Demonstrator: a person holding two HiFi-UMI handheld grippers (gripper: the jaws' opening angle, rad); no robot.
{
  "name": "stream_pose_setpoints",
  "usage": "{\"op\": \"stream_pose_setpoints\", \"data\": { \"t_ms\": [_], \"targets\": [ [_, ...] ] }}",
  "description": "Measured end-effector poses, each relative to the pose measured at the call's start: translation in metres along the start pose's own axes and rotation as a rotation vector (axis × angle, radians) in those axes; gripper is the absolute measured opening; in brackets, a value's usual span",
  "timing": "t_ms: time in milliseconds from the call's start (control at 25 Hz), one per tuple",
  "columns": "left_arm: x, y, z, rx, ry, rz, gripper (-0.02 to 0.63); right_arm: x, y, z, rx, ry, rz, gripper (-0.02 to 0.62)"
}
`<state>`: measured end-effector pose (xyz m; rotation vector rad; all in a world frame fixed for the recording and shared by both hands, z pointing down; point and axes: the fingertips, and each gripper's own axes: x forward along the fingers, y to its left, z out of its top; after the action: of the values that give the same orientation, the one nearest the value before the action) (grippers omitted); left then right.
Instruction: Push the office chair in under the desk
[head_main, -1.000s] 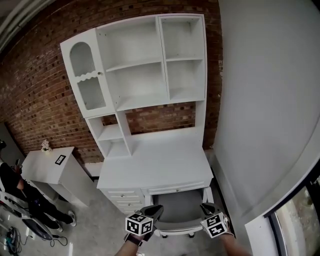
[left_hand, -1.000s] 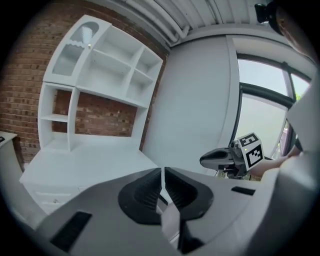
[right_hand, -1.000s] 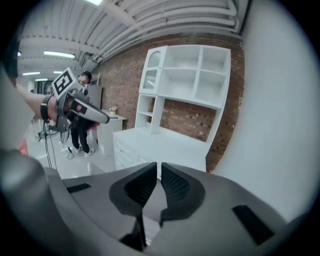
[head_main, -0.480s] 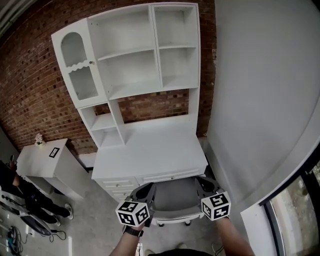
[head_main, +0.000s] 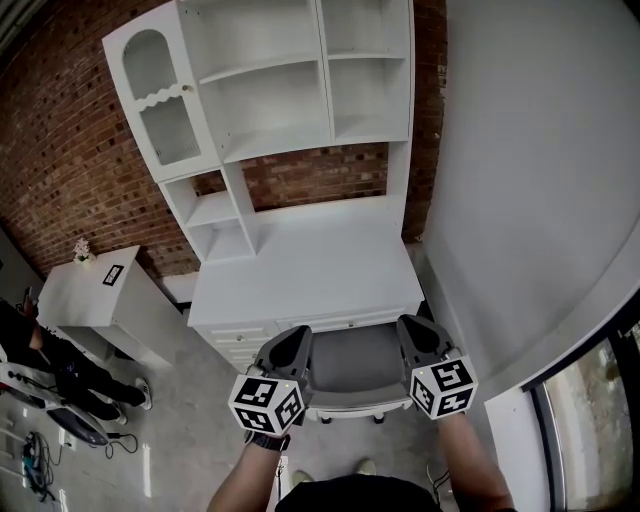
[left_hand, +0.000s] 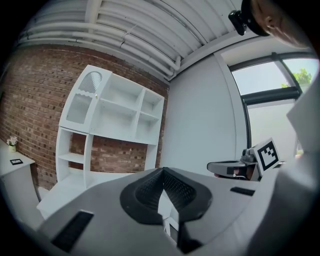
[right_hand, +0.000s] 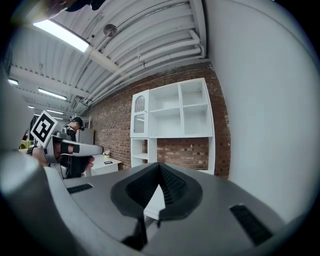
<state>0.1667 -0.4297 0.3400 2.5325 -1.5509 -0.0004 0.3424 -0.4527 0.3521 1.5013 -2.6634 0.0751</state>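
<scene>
Left gripper, right gripper newly pressed together, flanking grey chair under white desk.

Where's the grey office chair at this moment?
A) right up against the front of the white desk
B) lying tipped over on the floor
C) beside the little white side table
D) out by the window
A: the office chair stands upright at the front edge of the white desk, between the left gripper and the right gripper.
</scene>
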Motion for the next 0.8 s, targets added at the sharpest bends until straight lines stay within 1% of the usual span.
{"op": "stream_pose_setpoints", "data": {
  "t_ms": [320,480,800],
  "targets": [
    [0.000,0.000,0.004,-0.008,-0.015,-0.002,0.006,0.001,0.001,-0.002,-0.025,0.000,0.006,0.005],
    [0.000,0.004,0.002,-0.003,-0.015,0.012,0.006,0.003,0.005,-0.004,-0.045,-0.001,0.013,0.004],
    [0.001,0.008,-0.006,0.012,-0.009,0.036,0.006,0.000,0.008,-0.007,-0.041,0.007,0.026,0.005]
  ]
}}
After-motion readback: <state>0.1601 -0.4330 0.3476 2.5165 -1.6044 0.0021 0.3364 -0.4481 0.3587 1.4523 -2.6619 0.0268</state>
